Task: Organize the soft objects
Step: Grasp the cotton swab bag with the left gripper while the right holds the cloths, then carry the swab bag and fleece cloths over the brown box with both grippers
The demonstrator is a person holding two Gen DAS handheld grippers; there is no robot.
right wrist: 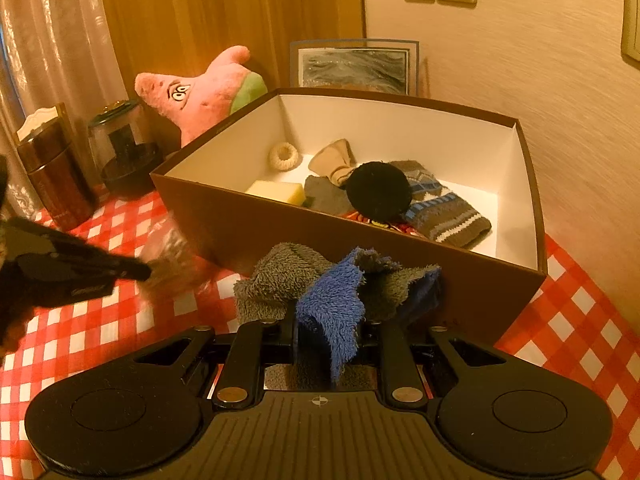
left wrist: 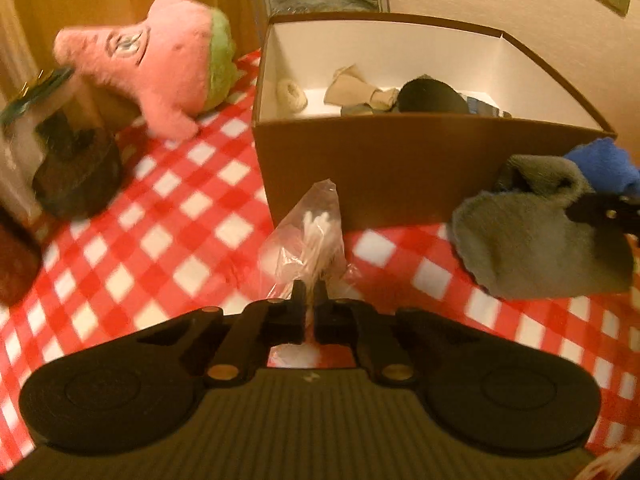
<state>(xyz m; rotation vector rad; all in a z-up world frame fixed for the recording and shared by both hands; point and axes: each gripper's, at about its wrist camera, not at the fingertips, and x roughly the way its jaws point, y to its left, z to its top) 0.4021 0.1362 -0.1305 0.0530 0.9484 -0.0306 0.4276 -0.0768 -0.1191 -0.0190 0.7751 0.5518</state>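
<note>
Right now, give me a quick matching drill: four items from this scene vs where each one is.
Items:
1. black pompom
2. pink plush
3. clear bag of cotton swabs
4. grey-blue fleece cloth

Places:
A. pinched in the left gripper
B. inside the brown box
C. gripped by the right gripper
D. left of the box, on the tablecloth

Pairs: 1-B, 2-D, 3-A, 4-C

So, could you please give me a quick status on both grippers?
Left hand-held gripper shut on bag of cotton swabs. Right hand-held gripper shut on grey-blue cloth. Brown box directly ahead, open.
</note>
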